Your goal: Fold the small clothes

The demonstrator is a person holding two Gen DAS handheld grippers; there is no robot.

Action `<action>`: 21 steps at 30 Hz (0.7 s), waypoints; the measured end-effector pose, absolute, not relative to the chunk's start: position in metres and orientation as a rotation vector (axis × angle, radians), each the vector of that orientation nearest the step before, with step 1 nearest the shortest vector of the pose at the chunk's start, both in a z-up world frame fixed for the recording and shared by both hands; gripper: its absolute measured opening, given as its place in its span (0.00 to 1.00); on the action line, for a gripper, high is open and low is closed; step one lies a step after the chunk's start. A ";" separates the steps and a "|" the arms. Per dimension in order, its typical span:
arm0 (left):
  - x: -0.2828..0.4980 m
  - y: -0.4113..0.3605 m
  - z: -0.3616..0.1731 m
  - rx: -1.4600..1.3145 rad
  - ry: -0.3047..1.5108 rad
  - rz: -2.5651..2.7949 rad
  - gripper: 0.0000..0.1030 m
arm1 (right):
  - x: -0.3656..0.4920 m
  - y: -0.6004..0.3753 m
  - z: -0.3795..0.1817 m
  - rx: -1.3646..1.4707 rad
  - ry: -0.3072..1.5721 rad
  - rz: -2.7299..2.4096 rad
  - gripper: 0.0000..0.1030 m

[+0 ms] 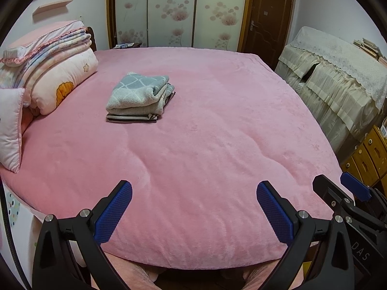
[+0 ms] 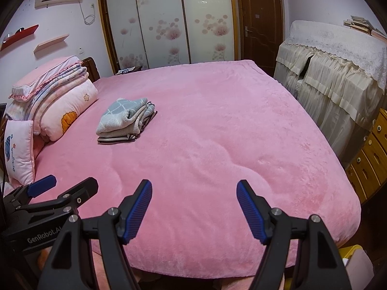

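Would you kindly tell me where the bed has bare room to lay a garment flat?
The bed is bare from the folded stack across to its right edge, and down to the near edge by both open claws: left, right. The left side is crowded by bedding and a pillow.

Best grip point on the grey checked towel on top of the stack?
Probably the rolled near edge of the grey checked towel, approached from the foot of the bed: that rounded fold overhangs the layers beneath, so fingers can pinch it alone. Both grippers are open.

Both wrist views over bed (image 1: 205, 145)
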State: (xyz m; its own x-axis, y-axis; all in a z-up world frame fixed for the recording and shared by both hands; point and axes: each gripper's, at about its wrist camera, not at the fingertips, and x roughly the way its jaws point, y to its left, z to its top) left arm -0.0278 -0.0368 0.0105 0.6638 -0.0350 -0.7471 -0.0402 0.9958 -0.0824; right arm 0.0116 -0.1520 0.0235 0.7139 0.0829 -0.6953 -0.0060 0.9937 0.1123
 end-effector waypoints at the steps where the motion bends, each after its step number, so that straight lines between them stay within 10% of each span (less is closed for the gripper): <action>1: -0.028 -0.038 0.011 -0.091 0.844 0.004 0.99 | 0.012 -0.152 0.023 0.105 0.775 0.050 0.71; 21: -0.029 -0.039 0.007 -0.089 0.867 0.010 0.99 | 0.010 -0.152 0.022 0.108 0.777 0.050 0.71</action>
